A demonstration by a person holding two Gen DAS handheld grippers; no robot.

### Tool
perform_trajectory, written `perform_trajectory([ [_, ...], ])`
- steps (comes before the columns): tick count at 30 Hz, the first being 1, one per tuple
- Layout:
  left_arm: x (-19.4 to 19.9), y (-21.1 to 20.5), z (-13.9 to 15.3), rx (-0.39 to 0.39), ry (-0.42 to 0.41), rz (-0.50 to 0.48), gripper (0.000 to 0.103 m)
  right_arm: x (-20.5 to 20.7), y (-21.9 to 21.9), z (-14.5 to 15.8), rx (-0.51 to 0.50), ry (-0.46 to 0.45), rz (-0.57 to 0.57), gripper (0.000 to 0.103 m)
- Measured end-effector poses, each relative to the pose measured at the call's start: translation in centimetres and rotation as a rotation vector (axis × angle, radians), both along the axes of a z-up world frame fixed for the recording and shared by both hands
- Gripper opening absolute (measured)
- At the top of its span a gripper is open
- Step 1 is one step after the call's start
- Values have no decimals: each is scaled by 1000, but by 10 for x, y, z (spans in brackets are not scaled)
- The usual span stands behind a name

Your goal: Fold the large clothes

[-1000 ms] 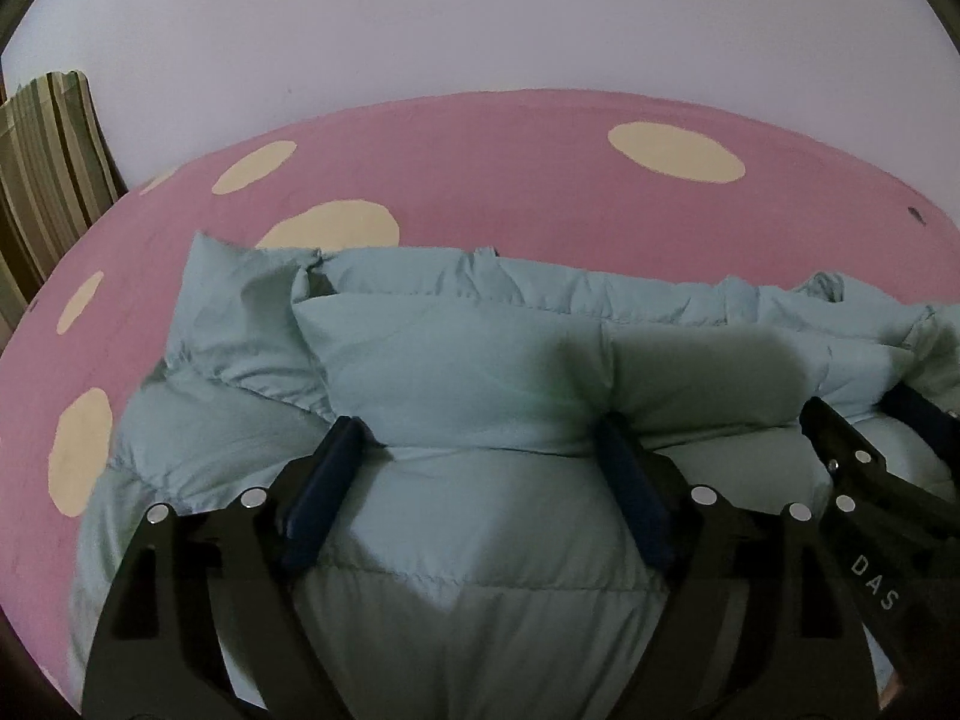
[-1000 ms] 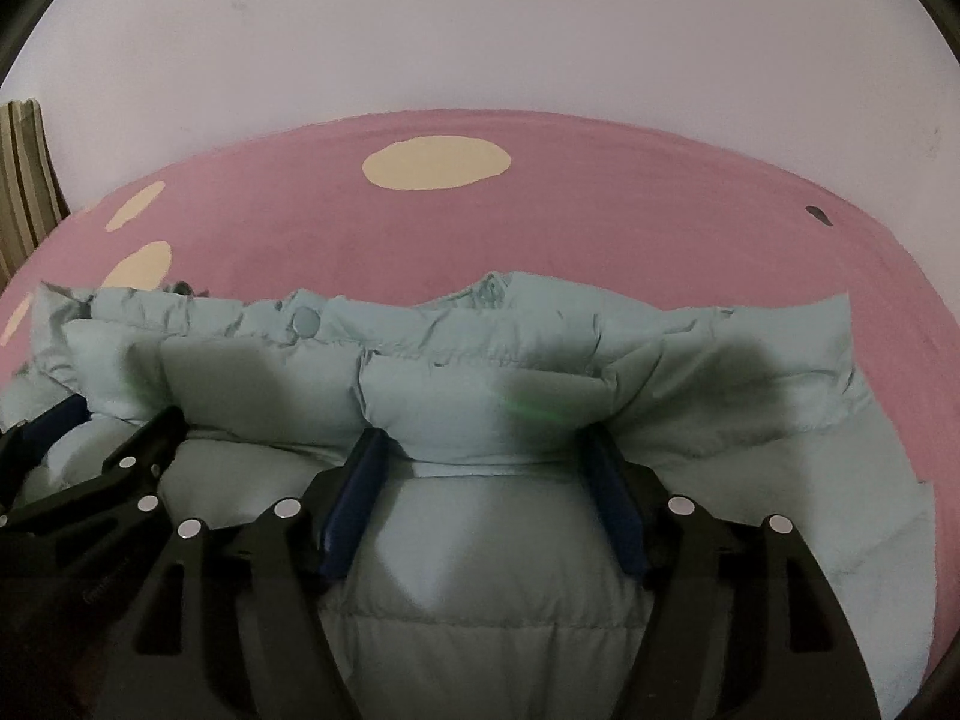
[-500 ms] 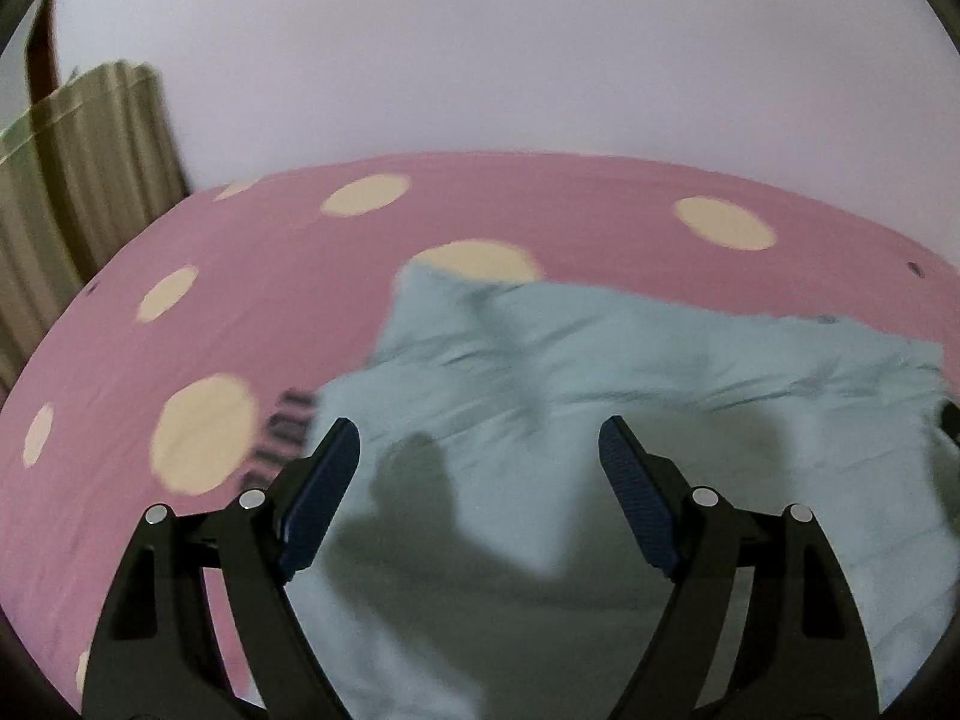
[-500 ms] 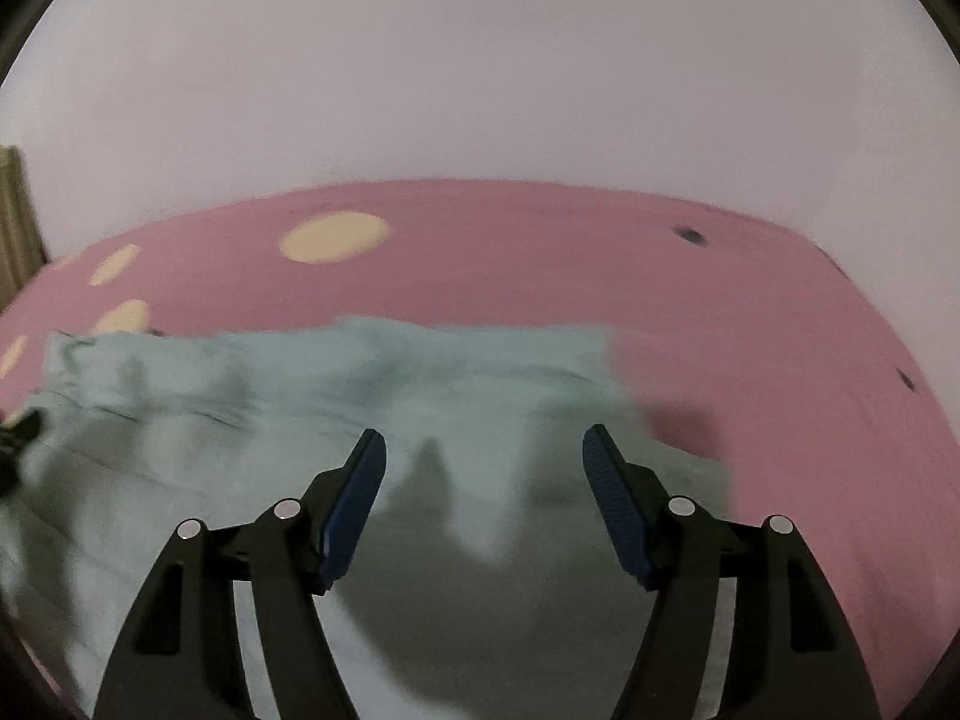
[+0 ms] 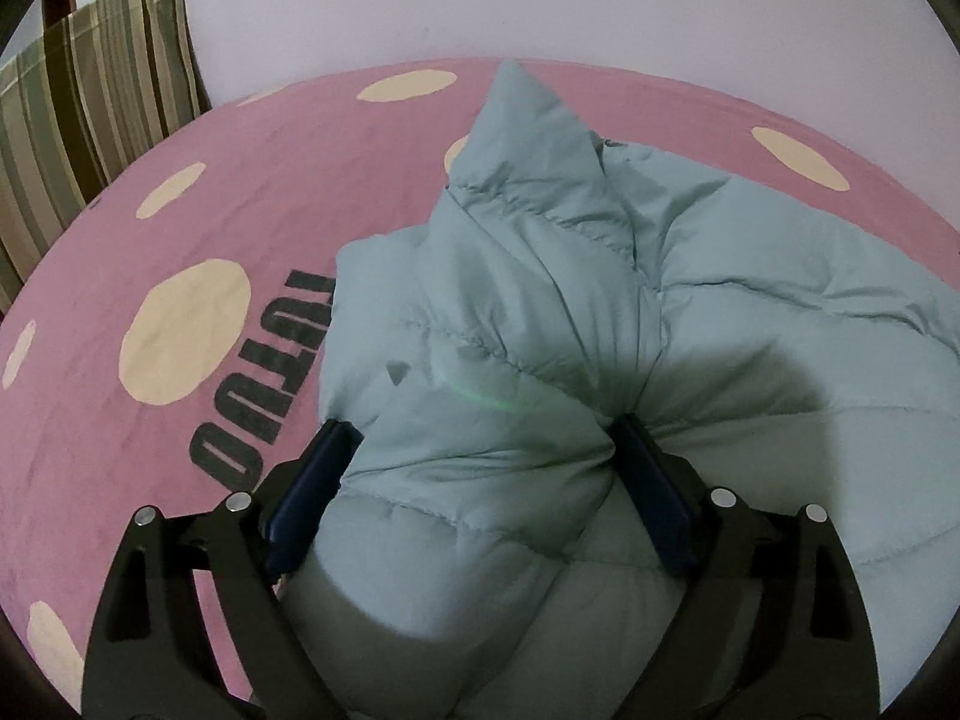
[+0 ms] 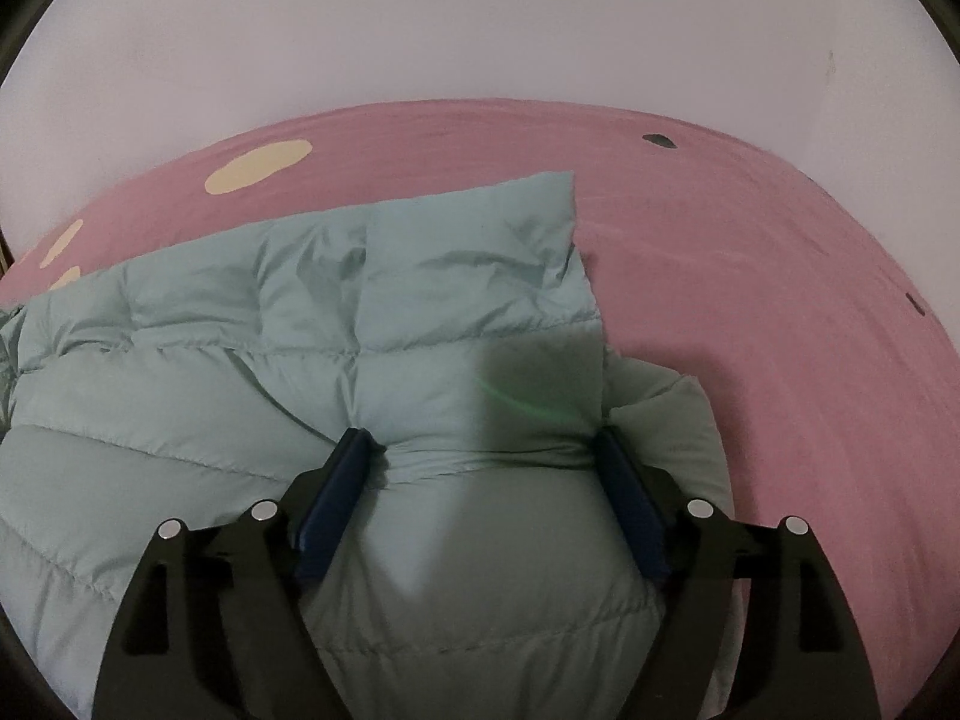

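A puffy pale teal quilted jacket (image 5: 540,312) lies on a pink bed sheet with cream dots (image 5: 180,324). My left gripper (image 5: 480,438) has its jaws wide apart, with a bunched fold of the jacket between the blue pads (image 5: 324,468). A part of the jacket stands up in a peak beyond it. In the right wrist view the jacket (image 6: 420,300) lies flatter, its right edge on the sheet (image 6: 750,300). My right gripper (image 6: 486,450) is also wide apart, with padded fabric bulging between the pads (image 6: 624,480).
A striped cushion or chair back (image 5: 90,96) stands at the far left. A pale wall (image 6: 480,18) runs behind the bed. Dark printed letters (image 5: 264,378) show on the sheet left of the jacket. Bare sheet lies to the right of the jacket in the right wrist view.
Both grippers lifted off the jacket half a second ago and have come back down onto it at new spots. The left one now straddles a raised bunch of fabric.
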State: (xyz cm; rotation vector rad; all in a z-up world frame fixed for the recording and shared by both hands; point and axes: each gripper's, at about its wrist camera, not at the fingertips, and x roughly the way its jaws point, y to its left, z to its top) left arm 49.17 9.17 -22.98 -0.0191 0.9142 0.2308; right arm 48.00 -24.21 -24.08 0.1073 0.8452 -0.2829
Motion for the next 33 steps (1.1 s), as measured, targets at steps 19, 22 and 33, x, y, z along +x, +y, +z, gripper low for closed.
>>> perform_trajectory([
  [19,-82,68,21,-297,19,109,95,-73,-28,21,155,-17,-51,83],
  [22,-78,66,16,-320,38,89,95,-68,-32,10,216,19,-59,83],
  [33,-77,43,23,-340,34,-34,25,-78,-8,10,227,-1,-20,23],
])
